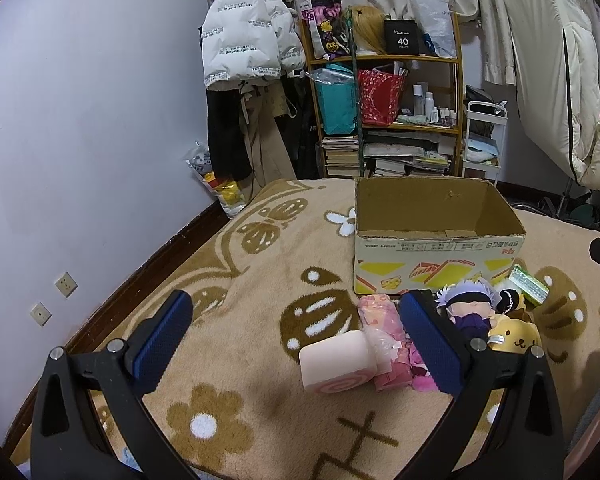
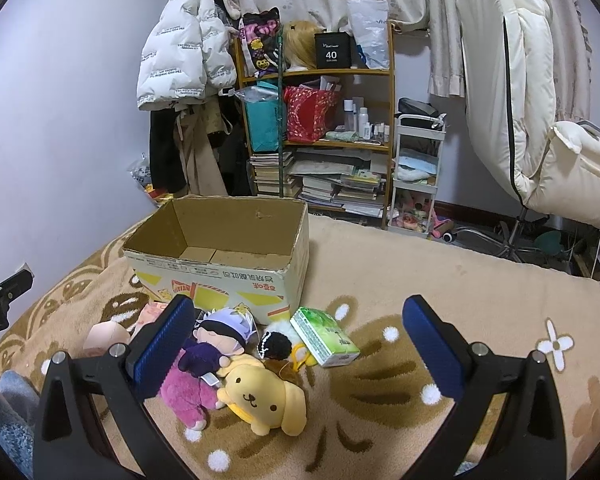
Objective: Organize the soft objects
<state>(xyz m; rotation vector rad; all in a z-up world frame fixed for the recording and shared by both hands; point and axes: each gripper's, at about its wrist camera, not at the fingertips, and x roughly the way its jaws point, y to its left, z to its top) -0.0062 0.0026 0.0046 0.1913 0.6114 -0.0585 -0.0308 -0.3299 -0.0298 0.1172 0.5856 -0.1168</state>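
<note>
An open, empty cardboard box (image 1: 436,248) stands on the beige flowered blanket (image 1: 260,280); it also shows in the right wrist view (image 2: 228,276). In front of it lie soft toys: a pink swirl-end cushion (image 1: 336,364), a pink packet (image 1: 380,316), a white-haired doll (image 1: 466,304), a yellow dog plush (image 2: 260,396), a pink plush (image 2: 184,392), a black-haired doll (image 2: 216,340) and a green tissue pack (image 2: 324,336). My left gripper (image 1: 296,340) is open above the cushion. My right gripper (image 2: 300,344) is open above the plush pile.
A wooden shelf (image 1: 384,92) with bags, bottles and books stands behind the box, with hanging coats (image 1: 244,40) to its left and a white cart (image 2: 418,168) and padded chair (image 2: 540,120) to its right. The wall (image 1: 80,120) runs along the blanket's left edge.
</note>
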